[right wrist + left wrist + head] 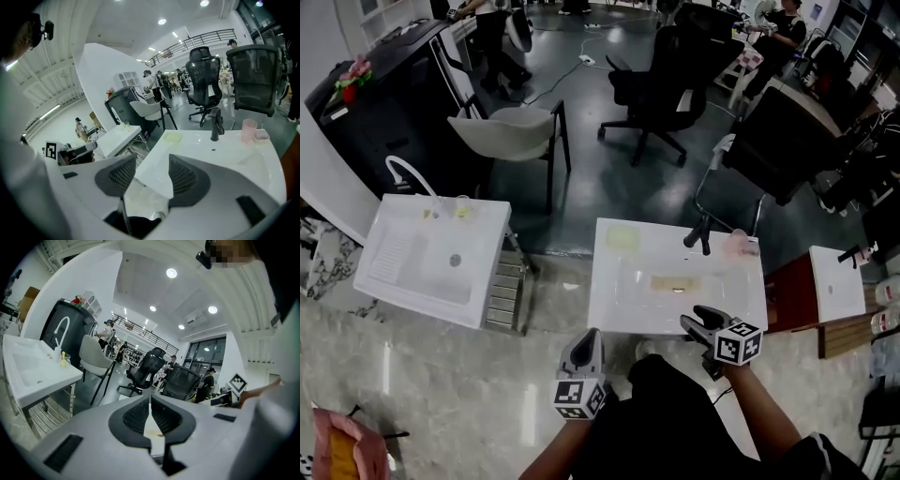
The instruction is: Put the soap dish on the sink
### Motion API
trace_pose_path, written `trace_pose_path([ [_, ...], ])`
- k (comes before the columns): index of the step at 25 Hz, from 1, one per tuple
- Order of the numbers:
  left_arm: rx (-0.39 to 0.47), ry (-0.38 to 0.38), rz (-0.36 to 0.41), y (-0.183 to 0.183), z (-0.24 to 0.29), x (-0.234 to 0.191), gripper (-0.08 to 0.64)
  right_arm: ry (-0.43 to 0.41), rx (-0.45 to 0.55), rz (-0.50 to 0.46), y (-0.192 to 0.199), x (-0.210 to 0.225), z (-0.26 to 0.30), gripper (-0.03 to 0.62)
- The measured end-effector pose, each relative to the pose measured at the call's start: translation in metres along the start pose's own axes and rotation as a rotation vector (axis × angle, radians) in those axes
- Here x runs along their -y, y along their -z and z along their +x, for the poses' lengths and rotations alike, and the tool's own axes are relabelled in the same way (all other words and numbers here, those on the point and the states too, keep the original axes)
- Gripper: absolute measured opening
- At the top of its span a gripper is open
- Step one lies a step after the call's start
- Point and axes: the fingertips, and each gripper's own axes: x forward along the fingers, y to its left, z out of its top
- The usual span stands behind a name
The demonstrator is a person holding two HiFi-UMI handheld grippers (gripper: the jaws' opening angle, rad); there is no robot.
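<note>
Soap dish [622, 237], as far as I can tell, is the pale yellow-green flat square on the far-left corner of the sink [619, 309] deck, left of the black faucet [698, 234]. It looks low, thin-rimmed and empty. A tan oblong [672, 281] lies in the basin; can't tell what it is.

Both grippers hang at the near edge, well apart from the dish. Left gripper [592, 336] has its jaws together w/ nothing between. Right gripper [696, 317] has jaws spread, also empty.

If the dish needs shifting: probably use the right one, already spread, come in low, pinch one rim, keep it level, and stay clear of the faucet & pink cup [737, 244].
</note>
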Motion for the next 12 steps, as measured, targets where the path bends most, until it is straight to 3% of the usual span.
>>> trace_pose_path([
  [4, 0.004, -0.013, 0.031, -0.010, -0.007, 0.004, 0.018, 0.036, 0.063, 0.009, -0.001, 0.006, -0.019, 0.204],
  [12, -0.044, 0.000, 0.083, 0.005, 0.005, 0.050, 0.018, 0.106, 0.198, -0.049, -0.005, 0.035, -0.074, 0.204],
])
